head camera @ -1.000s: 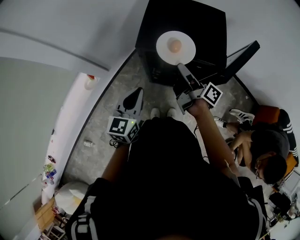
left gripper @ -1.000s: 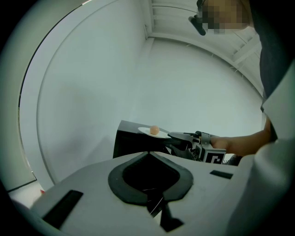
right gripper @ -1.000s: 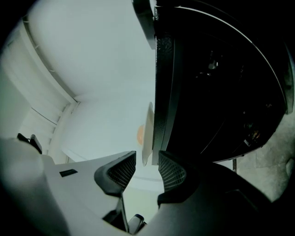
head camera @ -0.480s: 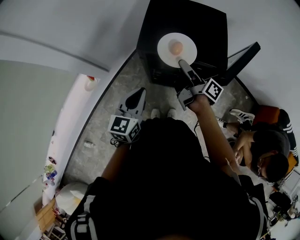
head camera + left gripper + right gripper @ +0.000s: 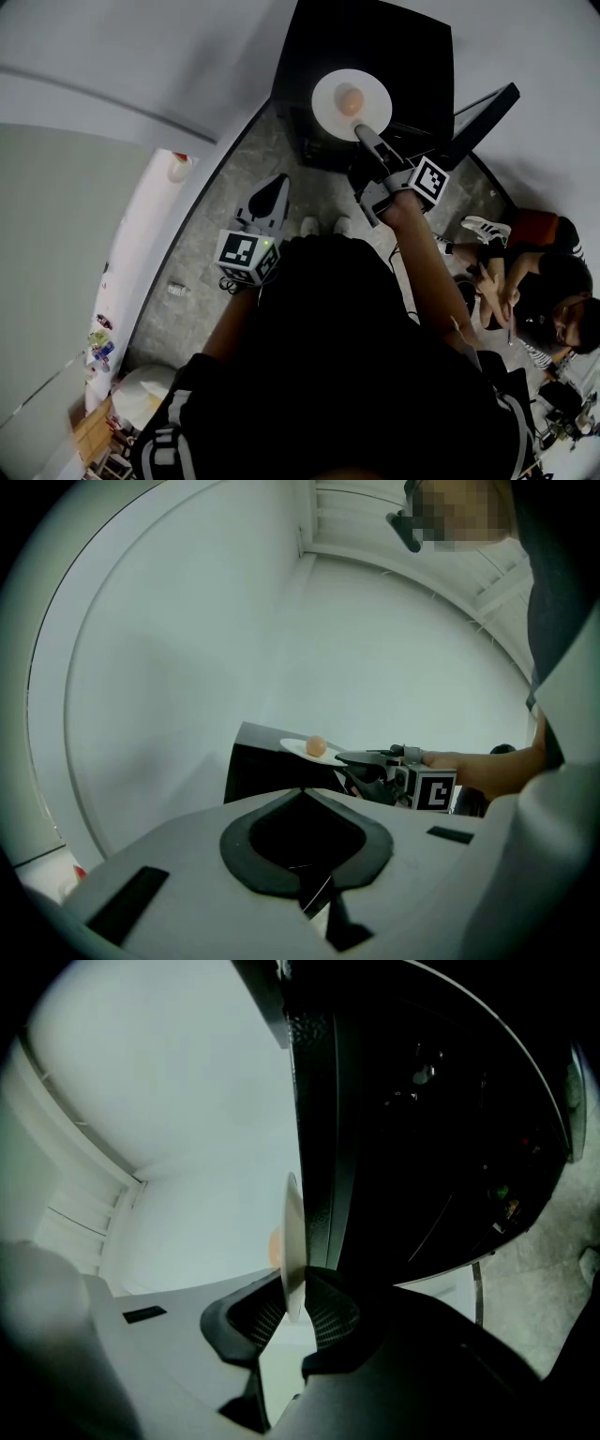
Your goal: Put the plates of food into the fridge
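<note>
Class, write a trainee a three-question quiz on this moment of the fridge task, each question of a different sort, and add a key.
1. True or false: the plate is already inside the black fridge.
2. Which gripper grips the plate's rim: A left, B right, C neither?
3. What lies on the plate?
Key: 1 false, it is on top of the fridge. 2 B, the right gripper; its jaws have just been closing and now pinch the rim. 3 One round orange food item.

A seated person point(image 5: 548, 309) at right, grey floor point(image 5: 206, 281) below
</note>
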Demonstrator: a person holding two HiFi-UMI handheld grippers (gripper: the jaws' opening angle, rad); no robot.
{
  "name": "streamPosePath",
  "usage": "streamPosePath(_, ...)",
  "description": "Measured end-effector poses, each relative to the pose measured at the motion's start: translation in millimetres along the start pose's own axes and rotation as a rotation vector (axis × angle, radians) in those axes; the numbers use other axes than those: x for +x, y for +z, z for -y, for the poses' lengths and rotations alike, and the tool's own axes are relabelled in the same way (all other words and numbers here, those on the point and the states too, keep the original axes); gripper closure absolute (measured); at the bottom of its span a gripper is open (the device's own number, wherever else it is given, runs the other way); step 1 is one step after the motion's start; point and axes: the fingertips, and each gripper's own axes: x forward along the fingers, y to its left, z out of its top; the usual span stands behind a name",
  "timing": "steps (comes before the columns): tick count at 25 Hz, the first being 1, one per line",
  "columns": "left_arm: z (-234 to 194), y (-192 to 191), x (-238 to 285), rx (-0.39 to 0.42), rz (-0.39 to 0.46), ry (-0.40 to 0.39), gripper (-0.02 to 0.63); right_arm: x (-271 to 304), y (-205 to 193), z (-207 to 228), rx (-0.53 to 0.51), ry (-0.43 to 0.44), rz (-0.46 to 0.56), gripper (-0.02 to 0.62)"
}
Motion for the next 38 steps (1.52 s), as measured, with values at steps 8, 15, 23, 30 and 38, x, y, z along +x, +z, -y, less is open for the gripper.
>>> streamPosePath(8,12.8,-6.0,-2.0,-0.011,0.006,-0.029,0.583,-19.8,-17.0,0.9,0.023,-0.002,-0.036,0.528)
streamPosePath(15,14.7,0.8,-4.3,-0.031,0.019,-0.041,0.583,-40.2,-35.4,-2.0,0.03,0.026,-0.07,0.531)
streamPosePath(23,15.7,2.6,-6.8,-0.043,0.028,-0.035,0.583,-64.9,-60.0,-2.1,-0.007,0.034,-0.149,0.531)
streamPosePath(30,19.9,-0.8,-1.5,-0.042,0.02,-0.03,0.583,-80.9,-63.9,12.4,0.002,0.009,-0.161,0.531)
streamPosePath(38,21.7,-6.9,-3.8,-0.049,0.0,-0.012,0.583,-88.9,-57.2,40.8,0.014,-0.032,-0.142,0.531)
